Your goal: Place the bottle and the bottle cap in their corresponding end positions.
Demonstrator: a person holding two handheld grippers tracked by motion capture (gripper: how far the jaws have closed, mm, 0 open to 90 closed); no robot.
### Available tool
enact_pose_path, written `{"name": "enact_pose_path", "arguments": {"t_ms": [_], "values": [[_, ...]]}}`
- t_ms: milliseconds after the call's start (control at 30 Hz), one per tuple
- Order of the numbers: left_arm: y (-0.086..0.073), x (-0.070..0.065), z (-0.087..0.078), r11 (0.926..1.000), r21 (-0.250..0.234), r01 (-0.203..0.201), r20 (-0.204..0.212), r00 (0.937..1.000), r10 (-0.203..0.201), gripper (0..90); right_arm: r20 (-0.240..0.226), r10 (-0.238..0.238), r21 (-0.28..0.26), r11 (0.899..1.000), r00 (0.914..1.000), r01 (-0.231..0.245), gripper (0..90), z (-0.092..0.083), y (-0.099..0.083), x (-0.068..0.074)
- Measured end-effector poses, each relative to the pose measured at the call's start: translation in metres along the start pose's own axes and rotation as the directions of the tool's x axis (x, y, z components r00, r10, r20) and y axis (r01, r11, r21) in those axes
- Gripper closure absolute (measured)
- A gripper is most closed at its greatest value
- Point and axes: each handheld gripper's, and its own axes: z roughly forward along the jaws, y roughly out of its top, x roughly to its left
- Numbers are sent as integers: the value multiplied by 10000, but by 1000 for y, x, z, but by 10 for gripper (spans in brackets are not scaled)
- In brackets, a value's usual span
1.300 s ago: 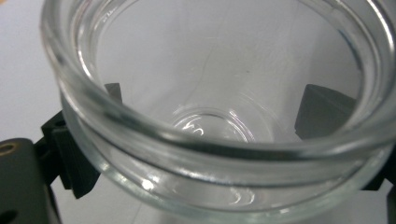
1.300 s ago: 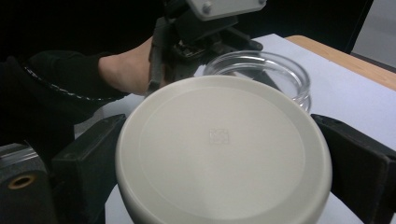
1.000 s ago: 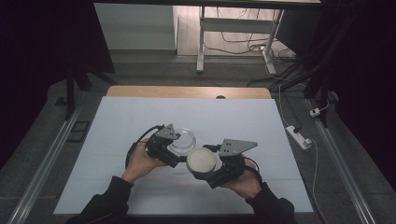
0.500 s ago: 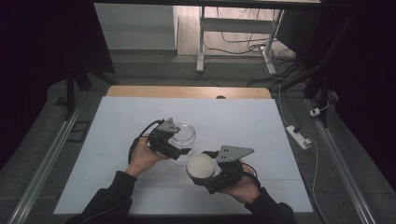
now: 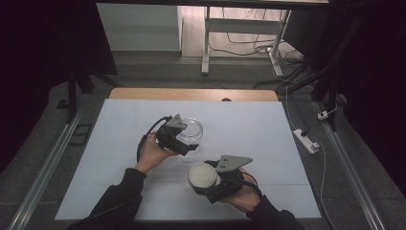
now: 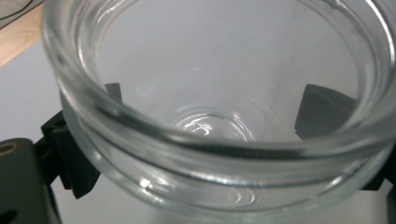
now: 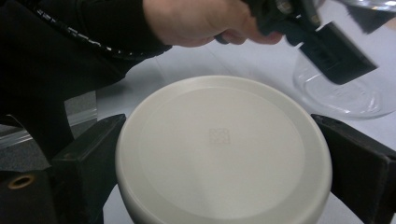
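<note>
Glass jar (image 5: 190,131) stands on the white table (image 5: 268,143), left of centre. The left gripper (image 5: 181,142) is clamped on it: in the left gripper view the black jaws press the jar's wall on both sides below the rim (image 6: 205,149). Jar mouth is open and the inside looks empty.

The cream round lid (image 5: 202,176) is off the jar, held nearer the person and a little to the right. The right gripper (image 5: 210,184) is clamped across it; in the right gripper view the jaws bear on opposite edges of the lid (image 7: 224,149), flat face toward the camera. The jar's base (image 7: 345,95) and the left hand (image 7: 196,21) show beyond it.

Status, as judged: lid and jar are apart, each gripped firmly. Cannot tell from this alone whether the lid is coming off or going on. If closing: lid must be carried over the mouth, set level and turned. If opening: separation is done; both pieces remain to be set down and released.
</note>
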Motion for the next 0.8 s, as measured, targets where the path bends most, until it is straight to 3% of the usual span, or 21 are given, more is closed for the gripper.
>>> {"name": "enact_pose_path", "arguments": {"t_ms": [167,800], "values": [[0,8,9,10000,75,52,-121,9999,-51,75,141,-232,144,9996,9996,230,76,9,-7,0],[5,24,35,9995,4,322,-309,9990,-321,75,207,-392,377,9986,9990,384,76,31,-19,-3]]}}
